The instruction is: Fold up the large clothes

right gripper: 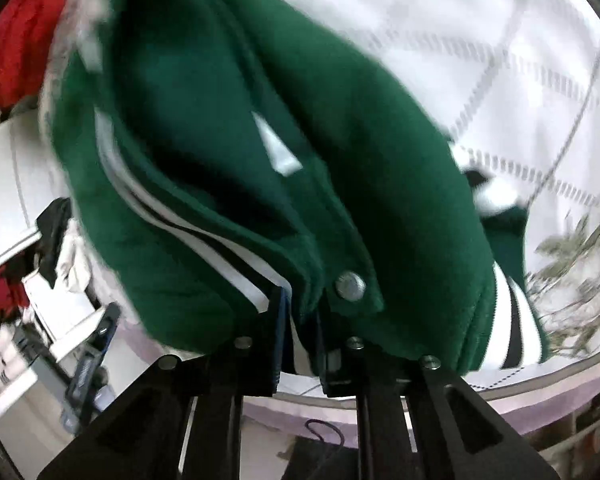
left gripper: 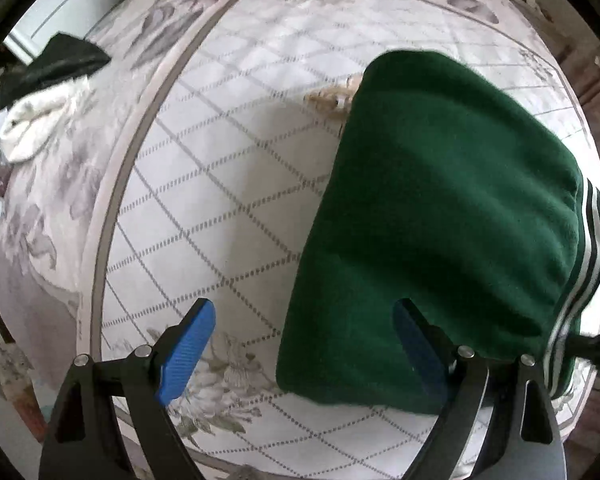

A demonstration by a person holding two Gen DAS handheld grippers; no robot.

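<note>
Left wrist view: your left gripper stands wide open and empty; the folded green jacket lies at about 1 o'clock on the bed, long axis toward 12. Your right gripper is nearer, clamped on its striped hem.

A floral quilted bedspread carries a white-and-dark clothes pile.

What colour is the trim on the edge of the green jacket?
The trim has white and black stripes on the green jacket; the left wrist view shows it best.
</note>
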